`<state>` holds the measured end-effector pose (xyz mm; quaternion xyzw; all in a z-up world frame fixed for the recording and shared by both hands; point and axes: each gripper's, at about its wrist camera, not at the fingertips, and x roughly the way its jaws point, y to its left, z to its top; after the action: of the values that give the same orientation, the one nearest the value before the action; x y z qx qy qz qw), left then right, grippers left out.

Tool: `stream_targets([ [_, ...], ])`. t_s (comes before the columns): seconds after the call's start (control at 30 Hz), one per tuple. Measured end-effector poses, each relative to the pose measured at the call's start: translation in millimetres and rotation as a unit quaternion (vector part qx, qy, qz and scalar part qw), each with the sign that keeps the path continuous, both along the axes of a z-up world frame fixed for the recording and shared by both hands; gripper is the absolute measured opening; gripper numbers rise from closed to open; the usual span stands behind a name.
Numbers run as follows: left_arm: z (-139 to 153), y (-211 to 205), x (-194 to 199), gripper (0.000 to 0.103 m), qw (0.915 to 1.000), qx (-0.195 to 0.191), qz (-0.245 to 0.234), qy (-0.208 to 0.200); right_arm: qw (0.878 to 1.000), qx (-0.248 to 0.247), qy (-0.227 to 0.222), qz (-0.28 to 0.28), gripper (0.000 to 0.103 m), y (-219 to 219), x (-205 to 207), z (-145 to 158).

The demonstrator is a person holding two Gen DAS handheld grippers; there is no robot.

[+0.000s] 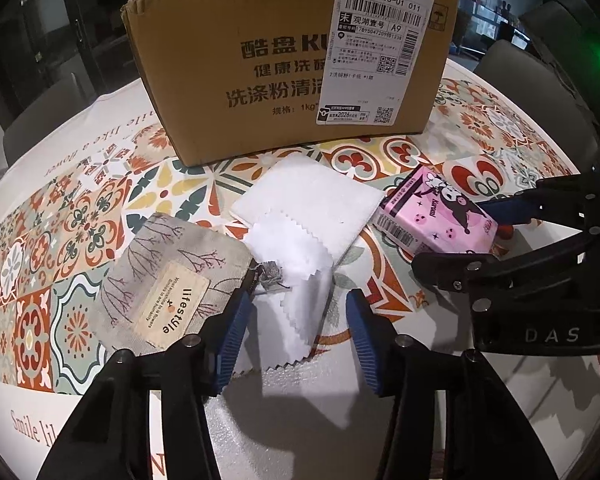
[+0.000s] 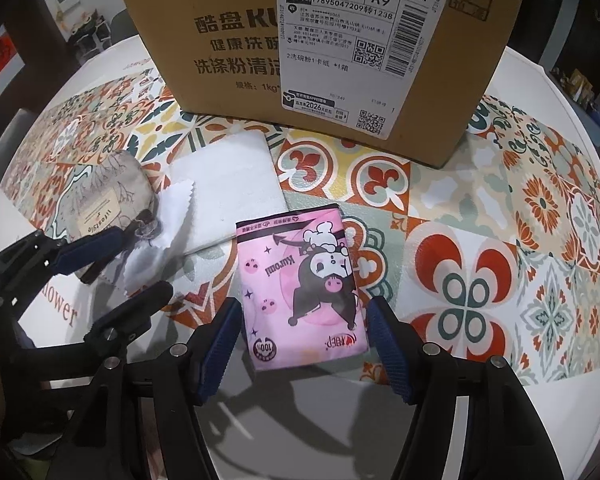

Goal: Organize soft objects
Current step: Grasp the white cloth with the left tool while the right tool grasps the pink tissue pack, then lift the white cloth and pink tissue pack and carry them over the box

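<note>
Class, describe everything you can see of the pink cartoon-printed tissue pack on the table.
The pink cartoon-printed tissue pack is a soft, flat, glossy plastic-wrapped rectangle with a black-and-white cartoon character, a dark top band and a barcode on one side. It lies flat on the patterned tablecloth, in front of the brown cardboard box. The right tongs straddle its near end, open, pads apparently not pressing.

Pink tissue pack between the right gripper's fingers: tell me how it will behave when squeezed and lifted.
The pink tissue pack looks soft, so it will probably dent under the pads. Its glossy printed wrap may be a bit slippery. It lies flat and seems light, so it is unlikely to roll or tip.
</note>
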<state>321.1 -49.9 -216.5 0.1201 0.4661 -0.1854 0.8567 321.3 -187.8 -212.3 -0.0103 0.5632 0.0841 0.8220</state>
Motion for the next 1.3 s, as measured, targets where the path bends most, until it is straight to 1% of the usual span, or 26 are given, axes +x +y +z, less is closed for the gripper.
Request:
stream_targets([
  [0.03,-0.2,-0.1,0.8,0.047,1.0,0.0,0.001,0.0,1.0,0.001,0.001,-0.001,0.066,0.2,0.8,-0.8],
  [0.13,0.0,1.7,4.2,0.038,1.0,-0.004,0.009,0.003,1.0,0.001,-0.002,-0.004,0.066,0.0,1.0,-1.1],
  [0.17,-0.1,2.5,5.4,0.033,0.9999,-0.006,0.011,0.003,1.0,0.001,-0.003,-0.004,0.066,0.1,1.4,-1.1],
  [0.2,-0.3,3.6,6.8,0.025,0.9998,-0.01,0.013,0.007,1.0,0.002,-0.003,-0.006,0.066,-0.9,1.3,-1.1],
  [0.23,-1.5,4.4,8.3,0.021,0.9997,-0.013,0.014,0.016,1.0,0.003,-0.004,-0.008,0.066,-0.9,1.6,-1.2],
  [0.27,-2.9,5.9,9.7,0.014,0.9994,-0.018,0.017,0.025,1.0,0.003,-0.004,-0.01,0.066,-0.7,1.9,-1.3],
  [0.33,-2.7,8.8,10.0,0.012,0.9987,-0.031,0.023,0.032,1.0,0.005,-0.006,-0.013,0.065,-1.1,1.6,-1.0],
  [0.37,-2.0,9.7,9.7,0.008,0.9984,-0.036,0.023,0.036,1.0,0.007,-0.007,-0.013,0.062,-0.6,1.4,-0.7],
  [0.4,-1.2,10.0,9.1,0.008,0.9983,-0.038,0.023,0.037,1.0,0.007,-0.008,-0.013,0.058,-0.2,0.9,-0.3],
  [0.43,0.1,9.9,8.0,0.008,0.9983,-0.039,0.023,0.036,1.0,0.005,-0.011,-0.013,0.057,0.3,0.1,0.5],
  [0.7,19.6,17.4,-0.6,0.007,0.9955,-0.083,0.03,0.034,0.999,0.039,-0.015,-0.025,0.057,-1.9,-9.6,9.1],
  [0.97,46.6,23.3,-10.9,0.007,0.9928,-0.114,0.033,0.016,0.997,0.054,-0.042,-0.026,0.057,0.1,-21.8,35.8],
  [1.3,86.4,26.1,-21.4,0.007,0.9888,-0.143,0.034,-0.024,0.994,0.074,-0.082,-0.027,0.057,3.3,-32.7,72.9],
])
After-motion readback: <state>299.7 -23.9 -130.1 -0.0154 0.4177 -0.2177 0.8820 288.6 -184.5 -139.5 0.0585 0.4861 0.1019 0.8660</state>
